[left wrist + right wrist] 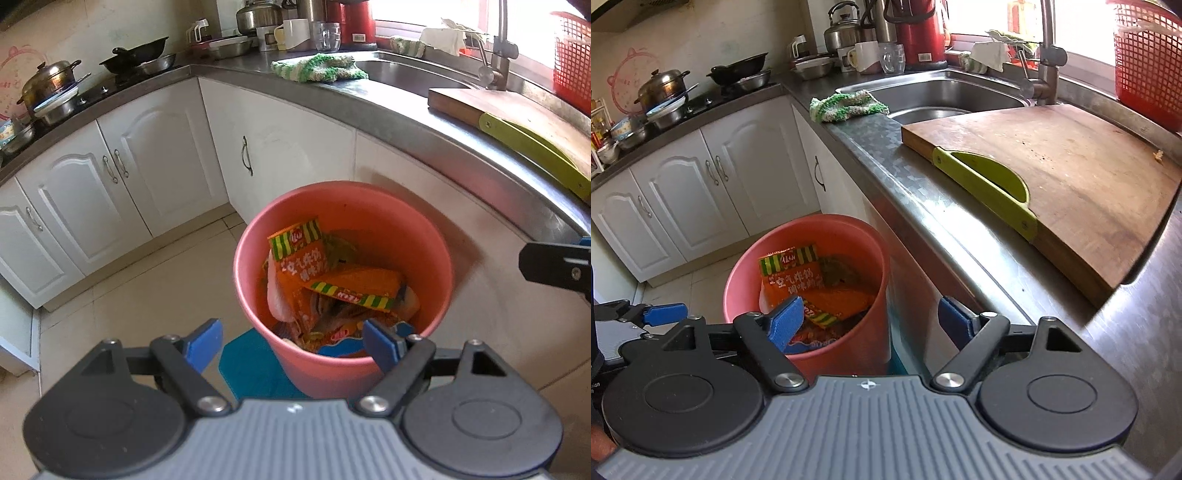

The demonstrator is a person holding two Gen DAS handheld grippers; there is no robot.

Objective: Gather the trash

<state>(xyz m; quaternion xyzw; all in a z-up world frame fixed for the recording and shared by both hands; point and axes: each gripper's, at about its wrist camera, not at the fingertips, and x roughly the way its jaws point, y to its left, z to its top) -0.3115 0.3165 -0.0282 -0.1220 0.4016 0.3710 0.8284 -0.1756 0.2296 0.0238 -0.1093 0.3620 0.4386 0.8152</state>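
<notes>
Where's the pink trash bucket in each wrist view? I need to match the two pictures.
Left wrist view: the pink trash bucket sits centre, slightly right, on the floor below the counter, with orange snack wrappers inside.
Right wrist view: the bucket is lower left of centre, partly behind the right gripper's left finger.
Shared landmark: the green-and-white knitted cloth on the counter edge by the sink.
</notes>
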